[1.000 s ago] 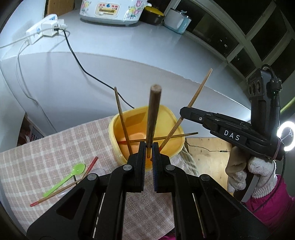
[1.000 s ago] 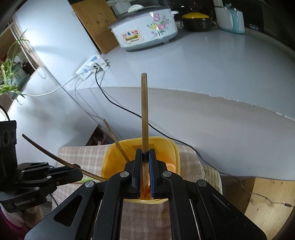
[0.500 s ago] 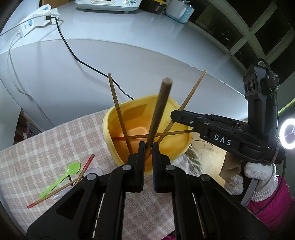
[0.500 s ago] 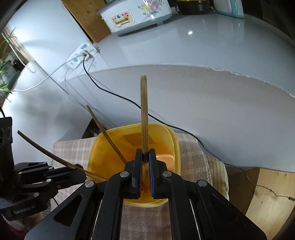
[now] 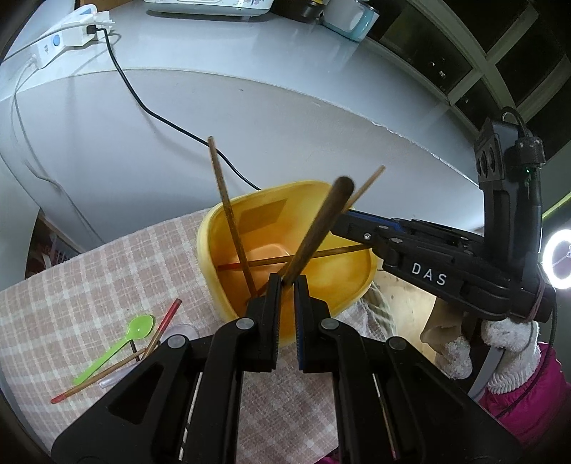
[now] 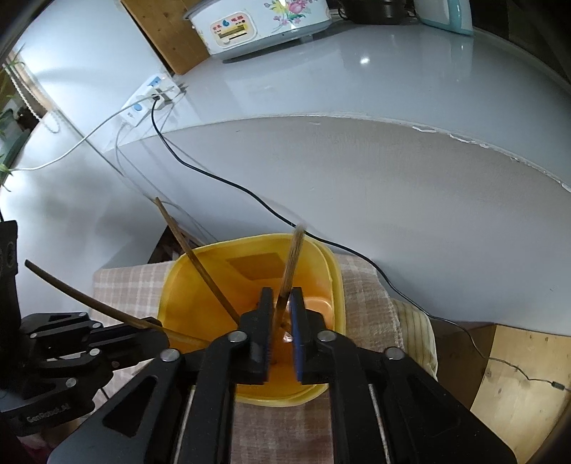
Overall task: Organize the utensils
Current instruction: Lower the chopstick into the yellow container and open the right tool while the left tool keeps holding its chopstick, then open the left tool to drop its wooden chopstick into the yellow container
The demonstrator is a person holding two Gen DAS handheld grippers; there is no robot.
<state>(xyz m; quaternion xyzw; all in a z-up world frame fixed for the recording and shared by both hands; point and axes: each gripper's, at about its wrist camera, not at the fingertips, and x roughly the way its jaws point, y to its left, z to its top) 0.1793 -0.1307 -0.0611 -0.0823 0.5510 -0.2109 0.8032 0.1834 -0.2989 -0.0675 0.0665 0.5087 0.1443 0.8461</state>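
A yellow bowl (image 5: 357,282) (image 6: 328,271) stands on a checked cloth (image 5: 89,278). One chopstick (image 5: 228,214) leans in it and a red-tipped one (image 5: 321,252) lies across it. My left gripper (image 5: 287,282) hangs just over the near rim, shut on a dark brown chopstick (image 5: 317,232) that tilts up to the right. My right gripper (image 6: 282,296) is over the bowl and its jaws are opening. A pale chopstick (image 6: 291,264) stands blurred and loose between them. A green spoon (image 5: 121,342) and two more chopsticks (image 5: 117,364) lie on the cloth at left.
A grey counter (image 6: 392,178) curves behind the bowl, with a power strip (image 5: 60,39), a black cable (image 5: 157,114) and a flowered rice cooker (image 6: 257,21). A gloved hand (image 5: 506,335) holds the right gripper (image 5: 348,219). A wooden floor (image 6: 517,374) lies to the right.
Both grippers have sunk closer to the bowl. The dark chopstick in the left gripper has tipped to the right. The right jaws have parted and their chopstick now leans, blurred.
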